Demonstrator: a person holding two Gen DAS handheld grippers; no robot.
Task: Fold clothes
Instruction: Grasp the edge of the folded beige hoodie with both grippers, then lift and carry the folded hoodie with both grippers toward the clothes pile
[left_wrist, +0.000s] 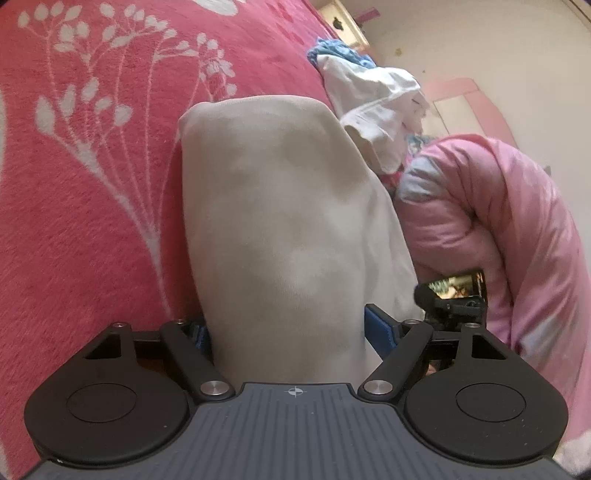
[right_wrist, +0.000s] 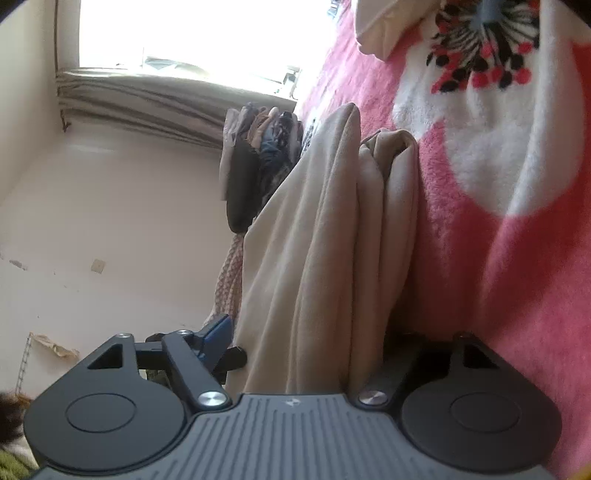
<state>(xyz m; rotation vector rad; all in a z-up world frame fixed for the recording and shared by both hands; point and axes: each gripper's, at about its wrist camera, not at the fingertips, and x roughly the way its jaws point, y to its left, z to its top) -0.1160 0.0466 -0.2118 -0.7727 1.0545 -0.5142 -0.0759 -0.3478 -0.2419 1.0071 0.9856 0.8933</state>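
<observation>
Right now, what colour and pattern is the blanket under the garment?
The blanket is pink-red with pale leafy sprigs, clearest in the left wrist view.

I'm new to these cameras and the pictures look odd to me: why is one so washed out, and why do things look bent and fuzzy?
Right wrist view: the window is blown out to plain white, and the wall below stays dim. Left wrist view: light is even, but the beige cloth up close looks soft and blurred. Both views: the fisheye lens curves the edges, so the pink blanket bulges.
</observation>
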